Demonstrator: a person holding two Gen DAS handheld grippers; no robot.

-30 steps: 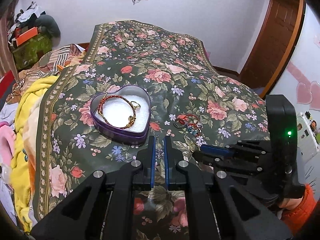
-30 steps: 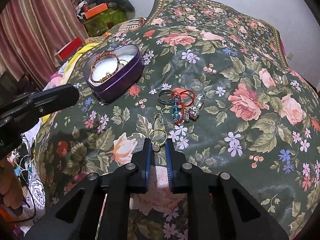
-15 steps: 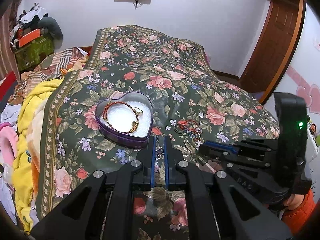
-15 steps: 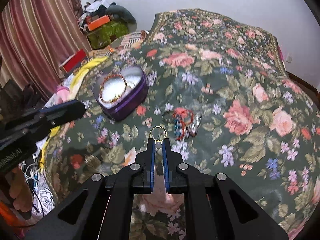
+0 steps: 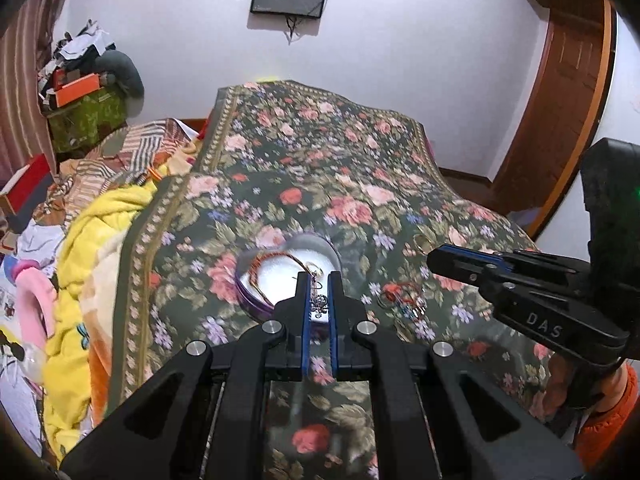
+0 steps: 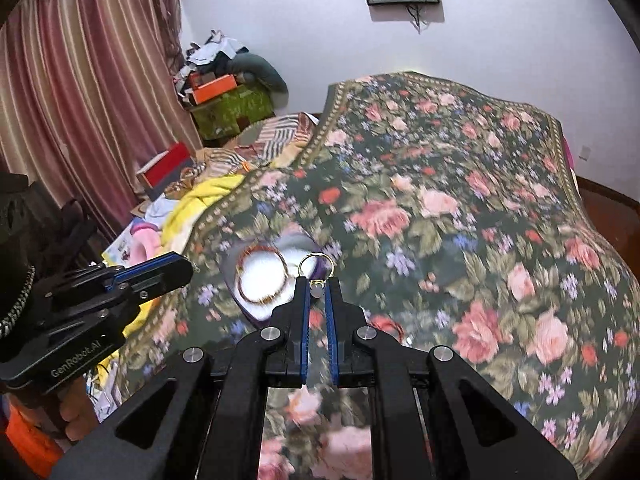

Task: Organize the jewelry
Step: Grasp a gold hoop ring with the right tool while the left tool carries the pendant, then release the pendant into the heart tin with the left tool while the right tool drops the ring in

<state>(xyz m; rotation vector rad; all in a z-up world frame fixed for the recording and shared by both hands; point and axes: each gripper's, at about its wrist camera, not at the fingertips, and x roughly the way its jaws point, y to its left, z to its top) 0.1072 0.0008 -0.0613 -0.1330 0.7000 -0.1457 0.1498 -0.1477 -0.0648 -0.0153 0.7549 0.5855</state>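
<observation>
A purple heart-shaped tin (image 5: 248,296) with a white lining sits on the floral bedspread; it holds a red-and-gold bracelet (image 6: 260,276). My left gripper (image 5: 319,292) is shut on a small silver earring (image 5: 319,302) and hangs above the tin's near edge. My right gripper (image 6: 317,292) is shut on a gold ring with a pale stone (image 6: 316,270), raised above the tin's right side (image 6: 280,320). A pile of red and blue jewelry (image 5: 402,300) lies on the bedspread right of the tin.
The floral bedspread (image 5: 320,168) covers the bed. A yellow blanket (image 5: 80,264) and clothes pile up on the left. Boxes and clutter (image 6: 228,100) stand by the curtain (image 6: 80,100). A wooden door (image 5: 560,100) is at the right.
Both grippers rose and moved toward the tin. The right one lifted the gold ring off the bedspread; the left one still holds the earring, now over the tin.
</observation>
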